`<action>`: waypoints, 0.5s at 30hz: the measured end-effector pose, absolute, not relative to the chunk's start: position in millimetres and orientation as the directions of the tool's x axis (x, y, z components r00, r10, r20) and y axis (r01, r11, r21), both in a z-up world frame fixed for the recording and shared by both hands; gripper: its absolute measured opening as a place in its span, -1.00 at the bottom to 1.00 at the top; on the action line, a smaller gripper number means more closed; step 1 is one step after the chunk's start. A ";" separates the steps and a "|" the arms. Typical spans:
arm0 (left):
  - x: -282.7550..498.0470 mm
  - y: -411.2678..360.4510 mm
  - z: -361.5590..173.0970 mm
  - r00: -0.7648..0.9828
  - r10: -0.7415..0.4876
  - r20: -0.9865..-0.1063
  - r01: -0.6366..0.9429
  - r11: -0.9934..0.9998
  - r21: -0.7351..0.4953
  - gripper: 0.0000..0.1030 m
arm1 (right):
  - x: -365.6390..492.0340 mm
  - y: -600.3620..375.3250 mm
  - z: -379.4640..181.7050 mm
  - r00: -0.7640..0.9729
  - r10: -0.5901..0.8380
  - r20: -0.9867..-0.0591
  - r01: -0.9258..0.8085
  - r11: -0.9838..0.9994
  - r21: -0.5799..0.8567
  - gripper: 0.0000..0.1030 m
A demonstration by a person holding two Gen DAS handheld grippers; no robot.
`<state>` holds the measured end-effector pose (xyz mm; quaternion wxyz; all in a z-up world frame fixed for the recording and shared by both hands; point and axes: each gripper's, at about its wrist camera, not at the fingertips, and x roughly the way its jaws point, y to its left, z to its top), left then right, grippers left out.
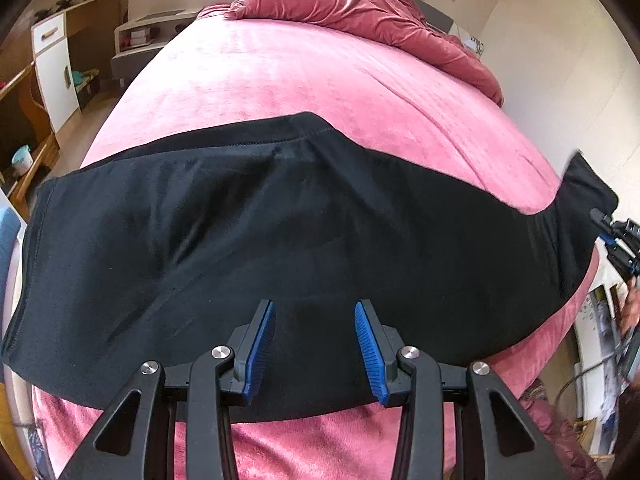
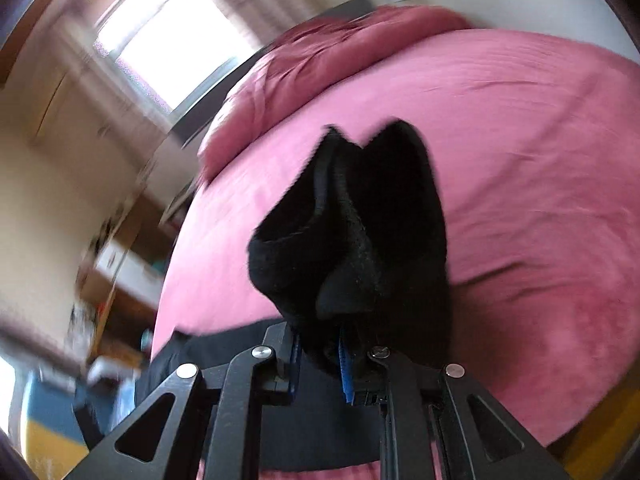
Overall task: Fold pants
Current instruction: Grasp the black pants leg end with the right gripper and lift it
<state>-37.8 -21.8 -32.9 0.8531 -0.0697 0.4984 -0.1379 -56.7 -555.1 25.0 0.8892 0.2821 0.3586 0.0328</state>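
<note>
Black pants (image 1: 256, 220) lie spread across the near part of a pink bed (image 1: 304, 76). My left gripper (image 1: 316, 320) is open, its blue pads just above the pants' near edge, holding nothing. At the far right my right gripper (image 1: 600, 220) pinches the pants' end and lifts it off the bed. In the right wrist view my right gripper (image 2: 320, 356) is shut on a bunched fold of the black pants (image 2: 360, 232), which stands up in front of the camera and hides the fingertips.
A crumpled dark-pink duvet (image 1: 360, 8) lies at the bed's far end. A white cabinet (image 1: 54, 68) and wooden shelves stand left of the bed. A wall runs along the right side. A bright window (image 2: 168, 36) shows in the blurred right wrist view.
</note>
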 end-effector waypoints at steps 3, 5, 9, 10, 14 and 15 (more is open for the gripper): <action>-37.6 -15.6 -30.7 0.460 -0.330 -0.825 0.153 0.944 -0.292 -0.18 | -43.4 -503.2 19.9 0.685 0.336 -0.647 0.049 0.864 0.501 -0.69; -37.5 -14.3 -29.6 0.457 -0.347 -0.819 0.153 0.938 -0.312 -0.18 | -37.3 -463.8 10.2 0.633 0.377 -0.677 -0.013 0.879 0.477 -0.69; -38.2 -18.4 -28.3 0.442 -0.383 -0.811 0.169 0.923 -0.344 -0.18 | -21.2 -400.8 -13.3 0.538 0.429 -0.725 -0.109 0.889 0.445 -0.70; -37.6 -19.1 -28.4 0.437 -0.396 -0.808 0.174 0.918 -0.356 -0.18 | -18.3 -382.3 -20.8 0.507 0.436 -0.744 -0.137 0.893 0.430 -0.70; -34.3 -21.1 -26.9 0.417 -0.449 -0.790 0.190 0.893 -0.407 -0.18 | -28.1 -341.5 -49.5 0.436 0.420 -0.796 -0.202 0.908 0.368 -0.70; -32.8 -21.9 -26.7 0.408 -0.464 -0.786 0.195 0.886 -0.421 -0.18 | -24.0 -333.4 -58.2 0.420 0.409 -0.810 -0.209 0.912 0.352 -0.70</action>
